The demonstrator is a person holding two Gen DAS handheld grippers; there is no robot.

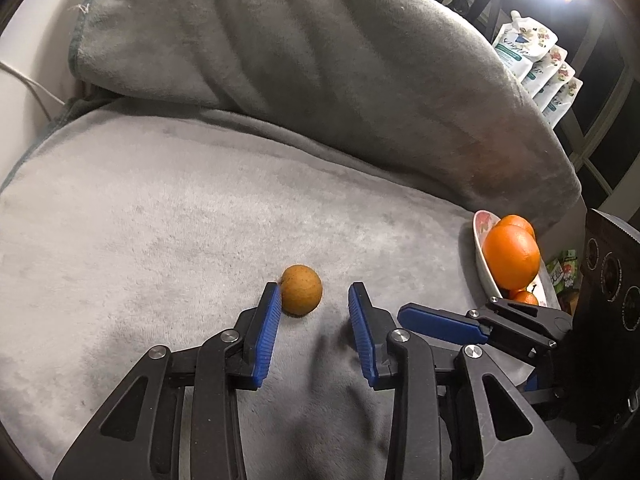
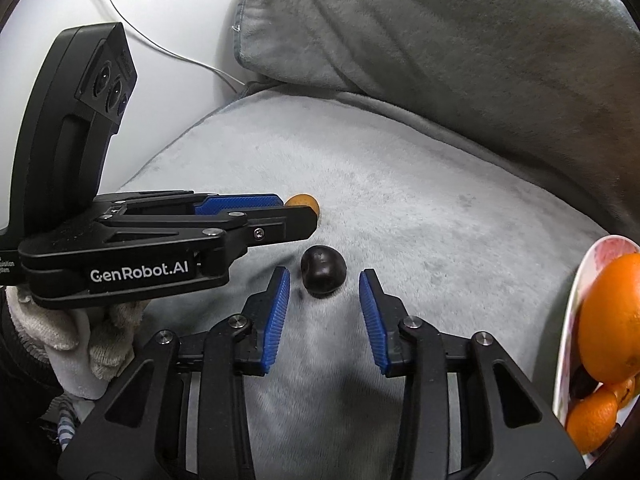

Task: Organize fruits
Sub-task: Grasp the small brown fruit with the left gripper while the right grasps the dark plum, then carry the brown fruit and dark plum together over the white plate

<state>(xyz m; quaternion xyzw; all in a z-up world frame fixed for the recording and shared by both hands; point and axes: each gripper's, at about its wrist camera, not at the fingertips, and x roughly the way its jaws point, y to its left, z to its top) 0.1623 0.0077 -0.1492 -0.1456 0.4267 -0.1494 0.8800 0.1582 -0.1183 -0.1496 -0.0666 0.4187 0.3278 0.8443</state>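
A: Fruit check. Left gripper [image 1: 314, 300] has its jaws apart around nothing firm; the small round brownish-orange fruit [image 1: 301, 290] sits at centre frame on the grey plush cushion [image 1: 160, 216], touching or just beside the left blue pad [image 1: 269, 328], with a clear gap to the other pad. No grip.

B: Right one?

A: Right gripper [image 2: 324, 296] likewise spread; the small dark purple-black round fruit [image 2: 323, 269] lies on the cushion between the tips, neither pad touching it. Both tools point down at loose fruit, so I'd judge each is lined up for its own pick.

B: Where does it go?

A: Probably the white floral dish [image 1: 482, 256] at right of the left view, holding large oranges [image 1: 511, 256]; it's near but apart from both loose fruits.

B: Anything unclear?

A: The dish is cut by the frame edge in both views, so its contents can't be counted. In the right view the left tool hides most of the brownish fruit. A gloved hand [image 2: 80, 340] shows at lower left, partly covered. Pouches at upper right of the left view are too small to read.
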